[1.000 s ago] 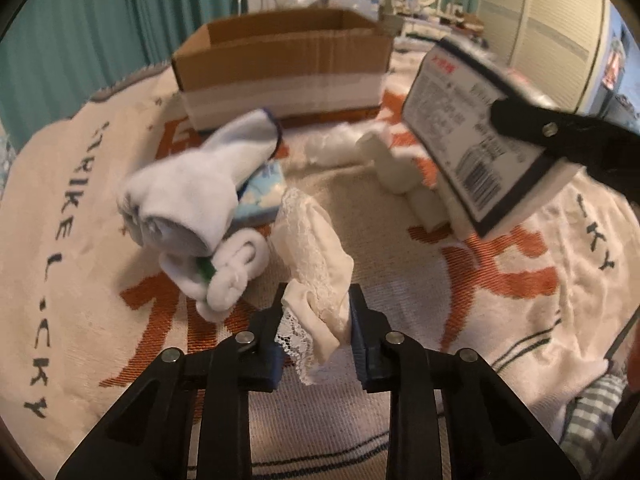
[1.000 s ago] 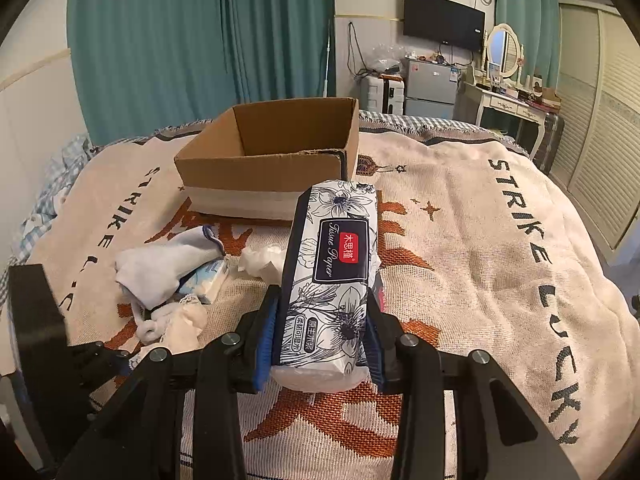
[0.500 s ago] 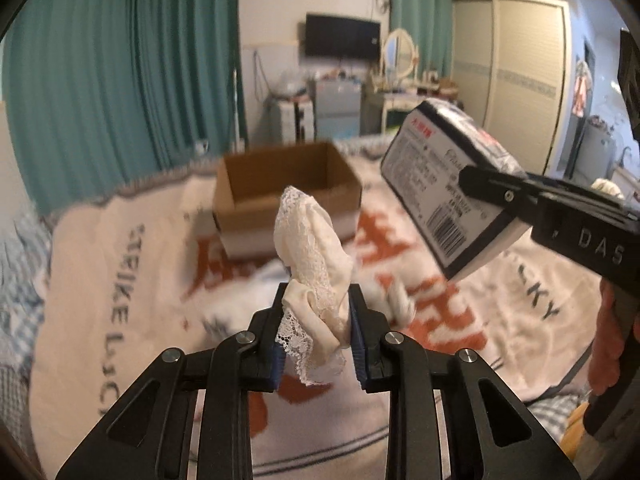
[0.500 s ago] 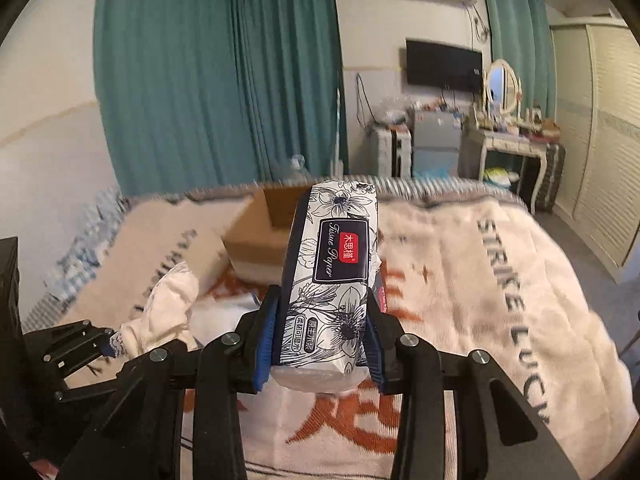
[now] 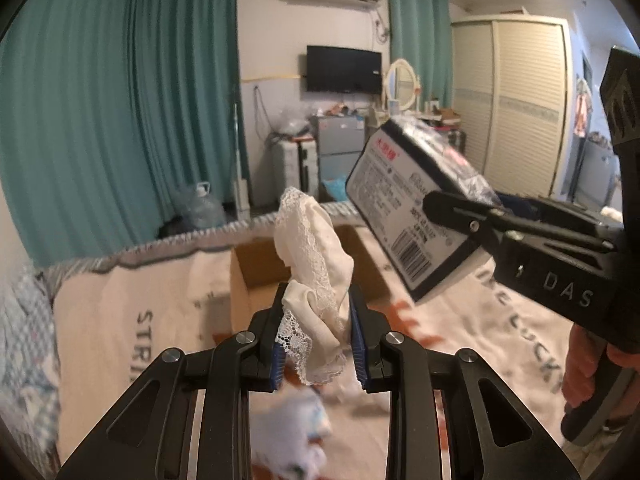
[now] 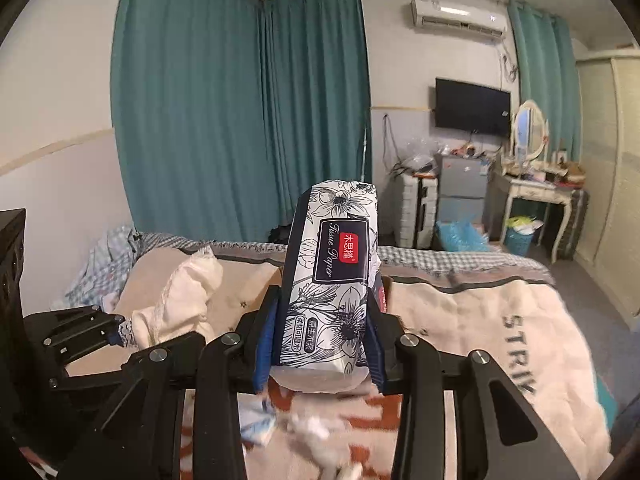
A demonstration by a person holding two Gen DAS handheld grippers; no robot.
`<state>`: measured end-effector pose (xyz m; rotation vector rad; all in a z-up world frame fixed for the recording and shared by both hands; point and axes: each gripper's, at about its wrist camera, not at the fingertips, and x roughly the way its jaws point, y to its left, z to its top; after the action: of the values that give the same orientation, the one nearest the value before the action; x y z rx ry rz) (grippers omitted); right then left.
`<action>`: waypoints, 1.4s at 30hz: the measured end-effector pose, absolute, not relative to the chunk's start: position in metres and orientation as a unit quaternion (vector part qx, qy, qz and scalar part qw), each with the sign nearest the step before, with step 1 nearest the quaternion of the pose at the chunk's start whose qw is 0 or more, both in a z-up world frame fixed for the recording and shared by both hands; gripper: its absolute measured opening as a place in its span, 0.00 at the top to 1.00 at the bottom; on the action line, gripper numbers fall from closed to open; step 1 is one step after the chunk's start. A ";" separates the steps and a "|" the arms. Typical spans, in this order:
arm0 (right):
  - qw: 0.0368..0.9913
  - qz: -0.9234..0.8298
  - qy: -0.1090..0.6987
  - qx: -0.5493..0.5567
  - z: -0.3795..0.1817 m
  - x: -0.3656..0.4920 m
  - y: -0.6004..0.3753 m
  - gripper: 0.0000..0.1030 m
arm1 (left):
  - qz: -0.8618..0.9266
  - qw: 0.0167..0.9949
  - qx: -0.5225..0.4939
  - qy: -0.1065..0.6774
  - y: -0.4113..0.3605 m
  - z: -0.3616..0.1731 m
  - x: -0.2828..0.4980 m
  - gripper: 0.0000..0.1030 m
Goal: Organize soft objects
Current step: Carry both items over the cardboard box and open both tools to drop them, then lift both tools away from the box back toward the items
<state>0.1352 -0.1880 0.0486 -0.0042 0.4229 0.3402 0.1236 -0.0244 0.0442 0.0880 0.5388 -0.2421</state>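
Note:
My left gripper [image 5: 318, 336] is shut on a cream lace cloth [image 5: 314, 264] and holds it up in the air in front of the open cardboard box [image 5: 256, 276]. The cloth also shows in the right wrist view [image 6: 176, 300]. My right gripper [image 6: 320, 344] is shut on a floral tissue paper pack [image 6: 332, 280], raised above the bed. In the left wrist view the pack [image 5: 408, 216] hangs at the right, level with the cloth. The box is mostly hidden behind the pack in the right wrist view.
A beige blanket with orange and black lettering [image 5: 500, 332] covers the bed. Blurred white socks and a small pale blue packet [image 5: 296, 432] lie on it below the grippers. Teal curtains, a TV, a dresser and a wardrobe stand beyond the bed.
Both grippers have risen well off the blanket with their loads and tilted up toward the room. The socks and loose items stayed on the bed below.

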 end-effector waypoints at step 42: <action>0.980 0.112 0.160 -0.028 0.166 0.052 -0.210 0.01 | -0.034 0.987 0.061 0.148 0.011 0.172 0.043 0.09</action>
<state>0.0523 -0.2096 0.1661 -0.0561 0.3217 0.2264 0.0431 0.0111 0.1724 0.1226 0.2971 -0.0689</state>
